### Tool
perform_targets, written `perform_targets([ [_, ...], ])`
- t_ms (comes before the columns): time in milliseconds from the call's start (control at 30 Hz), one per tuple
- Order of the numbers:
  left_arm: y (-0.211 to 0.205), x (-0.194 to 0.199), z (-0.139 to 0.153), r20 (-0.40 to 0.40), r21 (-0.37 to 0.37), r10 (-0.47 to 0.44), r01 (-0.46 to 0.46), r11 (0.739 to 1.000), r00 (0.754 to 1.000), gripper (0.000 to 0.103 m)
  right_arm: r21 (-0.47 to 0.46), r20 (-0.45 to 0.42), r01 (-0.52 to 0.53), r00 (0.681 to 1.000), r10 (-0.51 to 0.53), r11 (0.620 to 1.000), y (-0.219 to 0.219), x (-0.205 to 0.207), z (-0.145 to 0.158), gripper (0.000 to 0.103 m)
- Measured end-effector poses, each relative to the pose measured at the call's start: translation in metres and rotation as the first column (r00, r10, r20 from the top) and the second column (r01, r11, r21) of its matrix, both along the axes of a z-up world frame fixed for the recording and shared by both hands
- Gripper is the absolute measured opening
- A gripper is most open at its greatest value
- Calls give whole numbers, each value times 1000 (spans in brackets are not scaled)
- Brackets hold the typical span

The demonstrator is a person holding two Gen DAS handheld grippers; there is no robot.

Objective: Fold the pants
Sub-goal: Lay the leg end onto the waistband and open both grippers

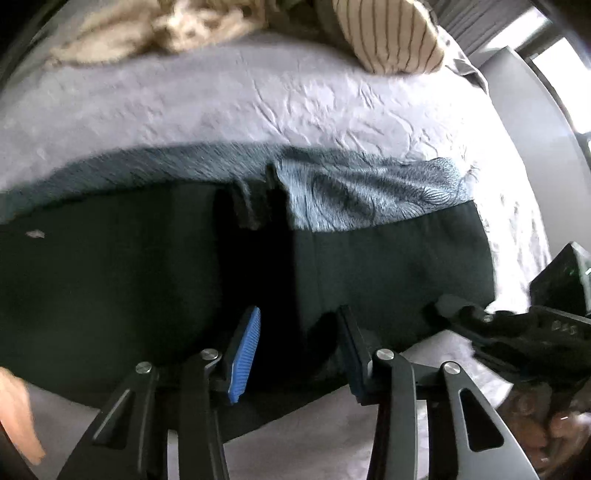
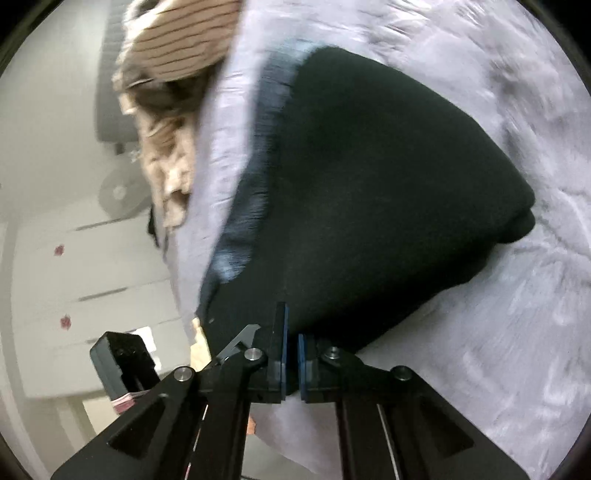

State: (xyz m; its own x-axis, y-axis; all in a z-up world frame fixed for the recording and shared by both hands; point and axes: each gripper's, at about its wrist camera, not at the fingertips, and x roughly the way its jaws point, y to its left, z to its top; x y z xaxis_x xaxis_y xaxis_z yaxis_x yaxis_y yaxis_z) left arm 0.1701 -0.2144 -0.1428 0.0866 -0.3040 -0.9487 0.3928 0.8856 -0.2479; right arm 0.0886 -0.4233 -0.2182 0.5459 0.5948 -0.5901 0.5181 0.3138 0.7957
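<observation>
Dark, near-black pants [image 1: 129,280] lie on a light grey bedspread [image 1: 221,99], with a grey patterned cloth [image 1: 351,195] along their far edge. My left gripper [image 1: 299,321] is open, its blue-padded fingers low over the near part of the pants. In the right wrist view the pants [image 2: 388,192] form a folded dark mass on the bedspread [image 2: 517,332]. My right gripper [image 2: 291,332] is shut on the near edge of the pants. The right gripper also shows at the right of the left wrist view [image 1: 454,310].
A striped beige pillow [image 1: 388,33] and a crumpled tan blanket [image 1: 166,26] lie at the far side of the bed. The right wrist view shows the bed's edge [image 2: 199,221], a white drawer unit [image 2: 92,280] beyond it and the left gripper's body [image 2: 122,362].
</observation>
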Motion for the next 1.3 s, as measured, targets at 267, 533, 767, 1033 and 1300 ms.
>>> perform_targets([
  [267, -2, -5, -26, 38, 87, 23, -26, 996, 999, 62, -43, -92, -70, 994, 66, 997, 14, 8, -38, 6],
  [533, -4, 11, 26, 160, 76, 20, -32, 997, 987, 69, -283, 124, -301, 930, 347, 910, -23, 35, 72, 59],
  [767, -70, 34, 15, 160, 24, -28, 24, 999, 987, 69, -391, 10, -213, 972, 235, 895, -107, 86, 28, 59],
  [1033, -67, 36, -25, 140, 106, -28, 13, 994, 990, 69, -193, 20, -237, 969, 245, 952, -106, 88, 11, 38],
  [1300, -33, 43, -32, 84, 149, 66, -78, 986, 994, 70, -430, -145, -278, 960, 238, 859, -90, 92, 8, 56],
])
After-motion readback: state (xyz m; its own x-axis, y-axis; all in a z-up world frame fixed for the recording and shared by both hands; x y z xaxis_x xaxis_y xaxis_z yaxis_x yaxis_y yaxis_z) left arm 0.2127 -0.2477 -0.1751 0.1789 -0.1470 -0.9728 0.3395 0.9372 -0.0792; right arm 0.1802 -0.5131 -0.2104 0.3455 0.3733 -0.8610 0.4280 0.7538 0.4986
